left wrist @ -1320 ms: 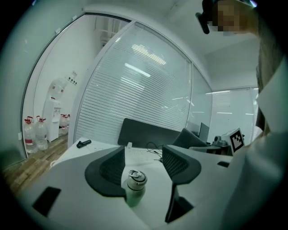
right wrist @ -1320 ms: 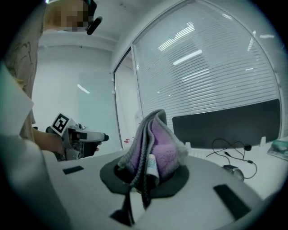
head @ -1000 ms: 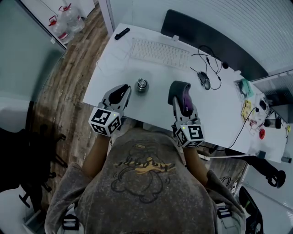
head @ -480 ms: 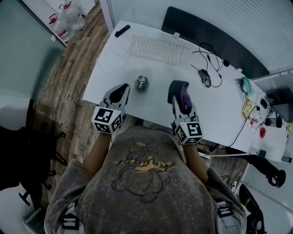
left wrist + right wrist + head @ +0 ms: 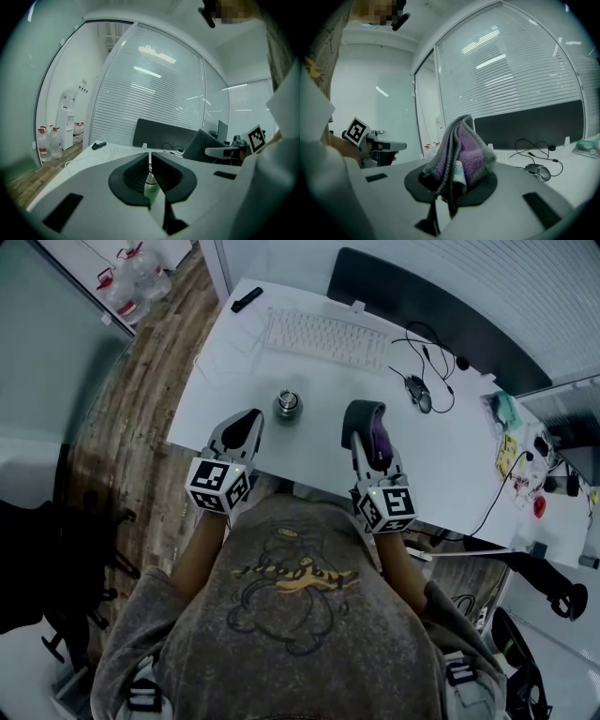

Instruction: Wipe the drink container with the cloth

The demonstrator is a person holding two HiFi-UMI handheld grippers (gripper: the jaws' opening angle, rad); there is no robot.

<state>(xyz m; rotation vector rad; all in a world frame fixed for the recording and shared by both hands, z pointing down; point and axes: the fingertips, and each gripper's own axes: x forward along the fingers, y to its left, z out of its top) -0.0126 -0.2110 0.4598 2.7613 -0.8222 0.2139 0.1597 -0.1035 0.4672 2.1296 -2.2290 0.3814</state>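
The drink container (image 5: 288, 406), a small metal one with a round lid, stands upright on the white desk (image 5: 441, 465). My left gripper (image 5: 244, 425) is shut and holds nothing. It hovers just left of the container without touching it. In the left gripper view the container (image 5: 151, 186) shows as a sliver beyond the closed left gripper (image 5: 150, 158). My right gripper (image 5: 368, 444), right of the container, is shut on a folded grey and purple cloth (image 5: 360, 418). In the right gripper view the cloth (image 5: 465, 143) stands up out of the right gripper (image 5: 457, 176).
A white keyboard (image 5: 326, 338) lies behind the container, with a dark monitor (image 5: 422, 306) at the back. A mouse (image 5: 419, 395) with cables lies to the right, and a black remote (image 5: 247, 301) at the back left corner. Small clutter (image 5: 514, 451) sits far right. Water bottles (image 5: 139, 268) stand on the floor.
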